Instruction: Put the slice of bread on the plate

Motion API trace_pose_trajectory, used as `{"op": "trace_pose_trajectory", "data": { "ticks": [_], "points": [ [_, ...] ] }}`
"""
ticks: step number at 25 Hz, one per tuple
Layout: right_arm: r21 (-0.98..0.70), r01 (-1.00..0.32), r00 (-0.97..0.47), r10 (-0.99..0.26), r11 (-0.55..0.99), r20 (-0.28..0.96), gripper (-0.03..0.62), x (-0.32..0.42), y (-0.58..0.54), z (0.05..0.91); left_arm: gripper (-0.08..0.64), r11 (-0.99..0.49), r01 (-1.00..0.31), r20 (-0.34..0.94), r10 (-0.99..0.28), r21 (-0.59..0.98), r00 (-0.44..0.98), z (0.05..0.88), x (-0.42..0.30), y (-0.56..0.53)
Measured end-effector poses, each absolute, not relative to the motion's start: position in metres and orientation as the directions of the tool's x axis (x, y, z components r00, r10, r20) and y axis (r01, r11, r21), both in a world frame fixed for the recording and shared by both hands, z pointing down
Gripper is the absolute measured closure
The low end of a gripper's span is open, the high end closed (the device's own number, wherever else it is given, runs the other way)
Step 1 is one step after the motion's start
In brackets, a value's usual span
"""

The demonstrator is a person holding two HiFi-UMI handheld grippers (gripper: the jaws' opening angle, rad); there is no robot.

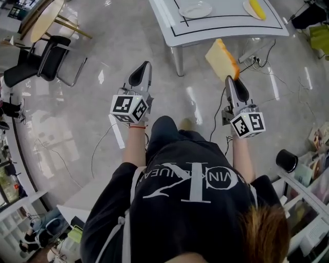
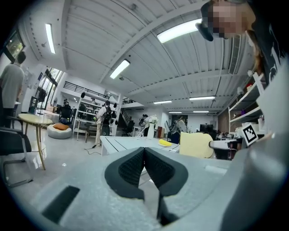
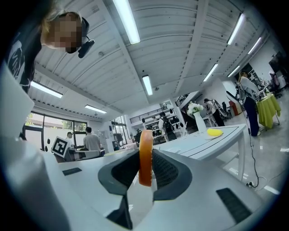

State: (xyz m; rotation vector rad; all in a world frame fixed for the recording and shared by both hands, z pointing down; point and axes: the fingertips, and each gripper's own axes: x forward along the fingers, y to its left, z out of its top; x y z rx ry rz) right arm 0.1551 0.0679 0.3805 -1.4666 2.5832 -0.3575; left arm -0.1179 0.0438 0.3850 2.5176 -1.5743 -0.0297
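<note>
Plate on table; bread slice before table.

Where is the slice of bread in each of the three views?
Head view: slice of bread at upper right.
Left gripper view: bread right of centre.
Right gripper view: bread at centre, edge-on between the jaws.
Shared landmark: the white table, beyond the bread in each.

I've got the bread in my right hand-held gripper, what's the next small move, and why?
Probably carry the right hand-held gripper forward and slightly left, toward the plate. Its jaws are clamped on the slice of bread, which stands on edge over the floor, short of the white table. The plate sits further in and looks bare.
</note>
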Motion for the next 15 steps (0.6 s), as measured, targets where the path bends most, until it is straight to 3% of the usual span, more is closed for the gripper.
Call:
{"op": "trace_pose_trajectory", "data": {
  "ticks": [15],
  "points": [
    [-0.306, -0.841, -0.474, -0.880, 0.447, 0.017, 0.506, 0.135, -0.033, 0.390, 0.558, -0.491, -0.856, 0.086, -0.857, 0.162, 0.508, 0.395, -0.128, -0.076]
  ]
}}
